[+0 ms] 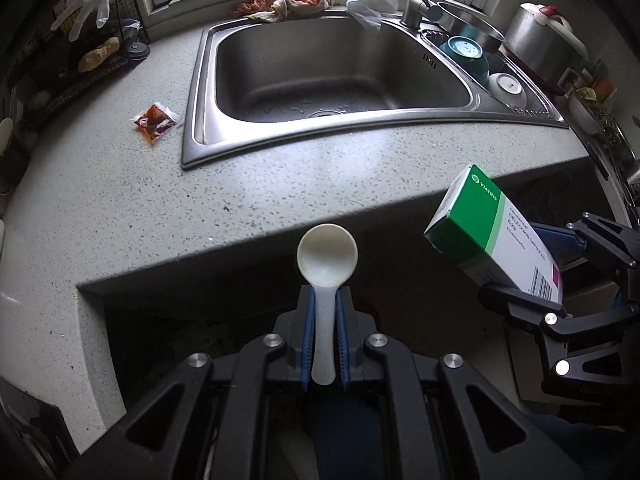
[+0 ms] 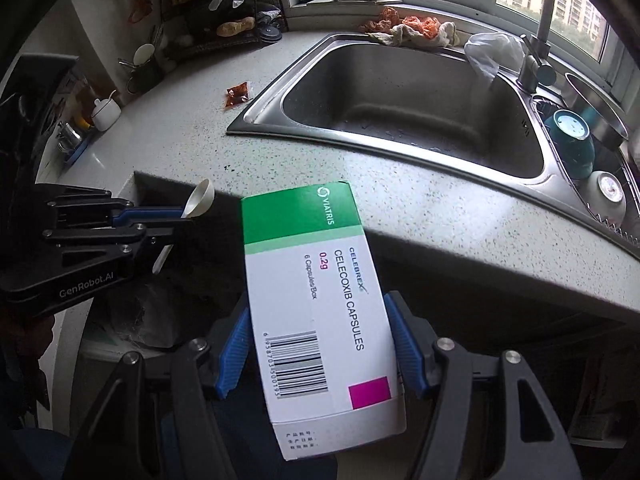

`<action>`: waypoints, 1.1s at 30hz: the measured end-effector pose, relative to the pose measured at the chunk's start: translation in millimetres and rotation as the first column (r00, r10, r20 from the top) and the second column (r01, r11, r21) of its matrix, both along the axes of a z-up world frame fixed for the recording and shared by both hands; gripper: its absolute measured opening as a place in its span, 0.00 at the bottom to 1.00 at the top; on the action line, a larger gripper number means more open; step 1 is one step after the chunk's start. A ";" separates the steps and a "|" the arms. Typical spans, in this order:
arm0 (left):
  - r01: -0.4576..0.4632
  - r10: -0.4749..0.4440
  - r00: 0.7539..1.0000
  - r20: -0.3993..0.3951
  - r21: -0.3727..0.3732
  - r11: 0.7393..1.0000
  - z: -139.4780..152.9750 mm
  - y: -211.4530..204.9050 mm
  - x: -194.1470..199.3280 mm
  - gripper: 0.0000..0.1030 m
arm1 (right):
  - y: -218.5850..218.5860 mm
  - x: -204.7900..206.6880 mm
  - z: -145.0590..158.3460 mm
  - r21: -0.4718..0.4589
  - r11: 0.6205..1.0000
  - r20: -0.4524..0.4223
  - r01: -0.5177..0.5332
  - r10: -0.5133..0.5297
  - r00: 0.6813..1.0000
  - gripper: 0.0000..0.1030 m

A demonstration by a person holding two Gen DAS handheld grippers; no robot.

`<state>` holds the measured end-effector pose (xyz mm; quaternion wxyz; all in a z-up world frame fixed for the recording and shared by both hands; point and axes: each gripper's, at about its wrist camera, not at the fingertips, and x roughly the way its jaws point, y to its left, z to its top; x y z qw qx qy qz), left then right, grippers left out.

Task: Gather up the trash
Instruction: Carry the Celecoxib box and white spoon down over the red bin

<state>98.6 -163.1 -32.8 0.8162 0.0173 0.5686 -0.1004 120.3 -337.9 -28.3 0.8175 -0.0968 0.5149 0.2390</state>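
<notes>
My left gripper [image 1: 325, 296] is shut on the handle of a white plastic scoop [image 1: 326, 258], held in front of the counter's edge; it also shows in the right wrist view [image 2: 198, 200]. My right gripper [image 2: 318, 316] is shut on a green and white medicine box [image 2: 316, 300], which also shows at the right of the left wrist view [image 1: 494, 232]. Both are held off the counter, below its front edge. A red sauce packet [image 1: 155, 122] lies on the speckled counter left of the sink [image 1: 340, 72]; it also shows in the right wrist view [image 2: 237, 94].
A crumpled plastic bag [image 1: 370, 4] and orange rags [image 1: 292, 0] lie on the sink's back rim by the tap [image 1: 418, 4]. Upturned bowls [image 1: 466, 52] sit in the drain basket at right. A wire rack [image 1: 100, 48] stands at the left. A dark bin [image 2: 152, 320] sits below the counter.
</notes>
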 end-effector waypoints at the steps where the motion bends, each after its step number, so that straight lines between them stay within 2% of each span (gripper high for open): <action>1: 0.011 -0.011 1.000 -0.008 0.004 1.000 -4.6 -3.1 -3.5 0.09 | -2.0 -2.7 -3.8 -0.003 1.000 -0.003 0.006 -0.006 1.000 0.60; 7: 0.058 -0.057 0.997 -0.060 0.020 0.998 -33.3 -13.5 -16.3 0.09 | -10.9 -20.6 -33.6 -0.019 0.999 -0.037 0.040 -0.041 0.998 0.60; 12: 0.054 -0.052 0.993 -0.102 0.015 0.998 -76.6 -15.2 -16.1 0.10 | -15.6 -23.0 -69.4 -0.018 0.998 -0.062 0.064 -0.065 0.996 0.60; 15: 0.063 -0.062 0.990 -0.123 0.005 0.998 -114.4 -17.0 -13.7 0.09 | -18.1 -18.3 -98.0 -0.015 0.998 -0.070 0.067 -0.068 0.995 0.60; 23: 0.109 -0.106 0.979 -0.173 0.004 0.994 -234.0 -36.4 -12.2 0.10 | -37.0 -1.6 -200.7 -0.043 0.995 -0.096 0.094 -0.098 0.991 0.60; 27: 0.113 -0.110 0.975 -0.192 0.005 0.994 -279.5 -45.6 -13.7 0.10 | -52.0 1.1 -238.7 -0.039 0.990 -0.110 0.133 -0.137 0.984 0.60; 29: 0.124 -0.117 0.975 -0.186 0.025 0.992 -291.0 -48.1 -16.4 0.10 | -58.3 1.3 -252.7 -0.040 0.987 -0.125 0.155 -0.159 0.979 0.60; 31: 0.130 -0.126 0.975 -0.181 0.014 0.991 -296.3 -48.8 -18.2 0.10 | -65.3 -0.1 -260.8 -0.041 0.983 -0.127 0.181 -0.185 0.975 0.60; 32: 0.134 -0.131 0.975 -0.179 0.005 0.991 -297.5 -50.7 -17.6 0.12 | -67.3 1.3 -262.7 -0.041 0.981 -0.130 0.190 -0.194 0.972 0.60; 33: 0.138 -0.136 0.975 -0.177 0.000 0.990 -298.5 -53.0 -18.9 0.21 | -70.5 0.3 -264.2 -0.038 0.979 -0.133 0.200 -0.203 0.970 0.60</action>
